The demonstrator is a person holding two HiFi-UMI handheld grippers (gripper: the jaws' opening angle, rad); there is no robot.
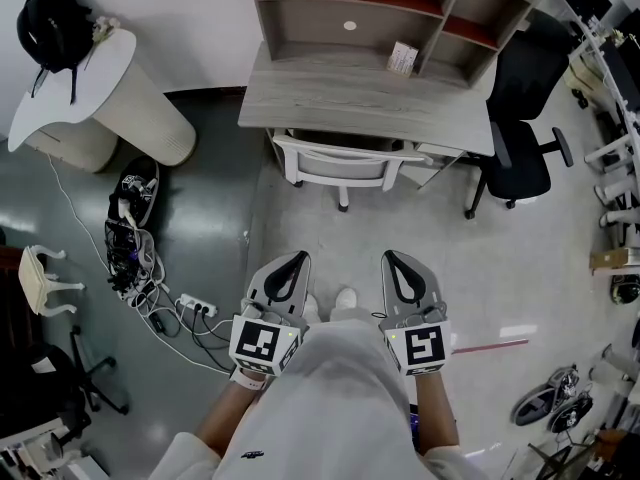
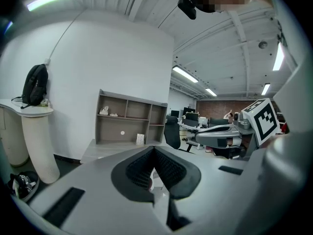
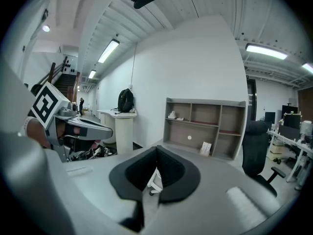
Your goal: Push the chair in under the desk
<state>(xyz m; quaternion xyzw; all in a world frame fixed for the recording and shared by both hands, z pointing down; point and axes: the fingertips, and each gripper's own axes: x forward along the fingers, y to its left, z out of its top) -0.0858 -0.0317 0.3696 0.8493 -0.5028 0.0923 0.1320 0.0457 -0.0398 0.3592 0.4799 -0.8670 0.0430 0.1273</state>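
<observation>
A white chair [image 1: 343, 160] stands at the grey wooden desk [image 1: 360, 93], its seat partly under the desktop and its back toward me. A shelf hutch [image 1: 390, 8] sits on the desk. My left gripper [image 1: 296, 258] and right gripper [image 1: 390, 257] hang side by side over the floor, well short of the chair, both shut with nothing between the jaws. In the left gripper view the left gripper [image 2: 154, 150] points at the desk [image 2: 100, 151]. In the right gripper view the right gripper [image 3: 156, 149] does the same, and a sliver of the chair [image 3: 154, 181] shows between its pads.
A black office chair [image 1: 525, 118] stands right of the desk. A white rounded counter [image 1: 95, 93] with a black backpack [image 1: 52, 28] is at the left. Cables and a power strip [image 1: 190, 306] lie on the floor at the left. A red strip [image 1: 490, 345] marks the floor at the right.
</observation>
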